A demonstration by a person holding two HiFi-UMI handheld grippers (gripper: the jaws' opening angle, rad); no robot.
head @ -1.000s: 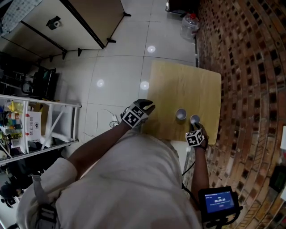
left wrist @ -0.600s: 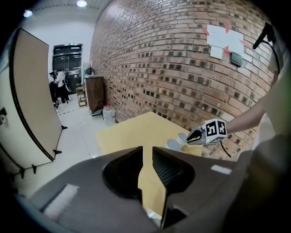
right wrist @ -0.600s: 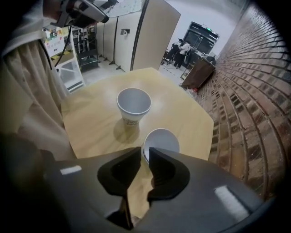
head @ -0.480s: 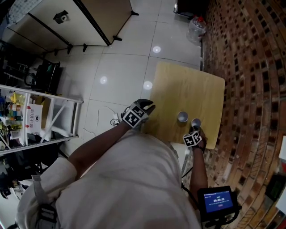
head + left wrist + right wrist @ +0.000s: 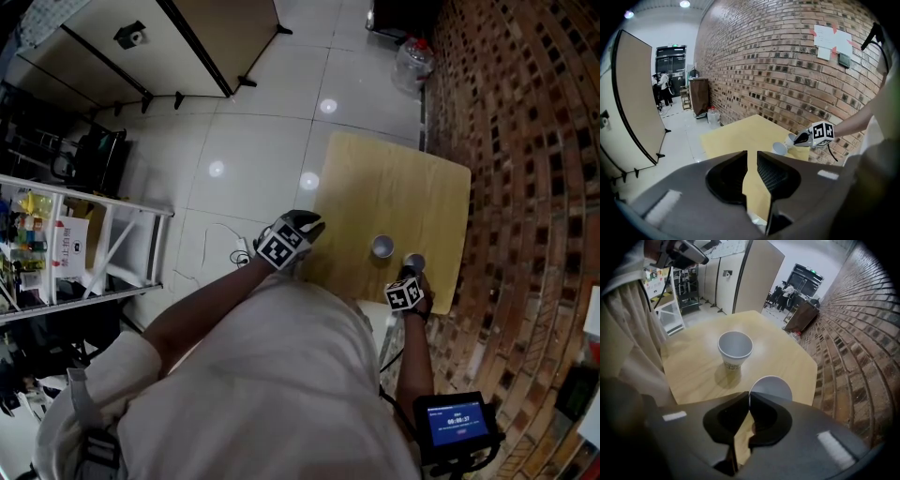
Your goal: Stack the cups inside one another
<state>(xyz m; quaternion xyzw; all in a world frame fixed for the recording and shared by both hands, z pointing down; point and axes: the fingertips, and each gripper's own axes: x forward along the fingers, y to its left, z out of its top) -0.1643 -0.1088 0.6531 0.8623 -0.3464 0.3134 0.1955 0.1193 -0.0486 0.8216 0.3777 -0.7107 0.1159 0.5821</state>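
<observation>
Two white paper cups stand upright side by side near the front right edge of the wooden table (image 5: 394, 187). The free cup (image 5: 382, 247) (image 5: 735, 348) is the one further left. My right gripper (image 5: 410, 274) (image 5: 748, 397) points steeply down and is shut on the near rim of the other cup (image 5: 413, 263) (image 5: 771, 387), one finger inside it and one outside. My left gripper (image 5: 314, 223) (image 5: 751, 157) hovers at the table's front left edge, open by a narrow gap with nothing in it. In the left gripper view both cups (image 5: 779, 148) sit beside the right gripper (image 5: 801, 138).
A brick wall (image 5: 525, 141) runs along the table's right side. A water jug (image 5: 413, 53) stands on the tiled floor beyond the table. A white shelf rack (image 5: 94, 244) and a partition panel (image 5: 187, 37) are at the left. A small screen (image 5: 457, 419) hangs by my right arm.
My right gripper has closed onto the rim of the near cup. The left gripper has stayed where it was.
</observation>
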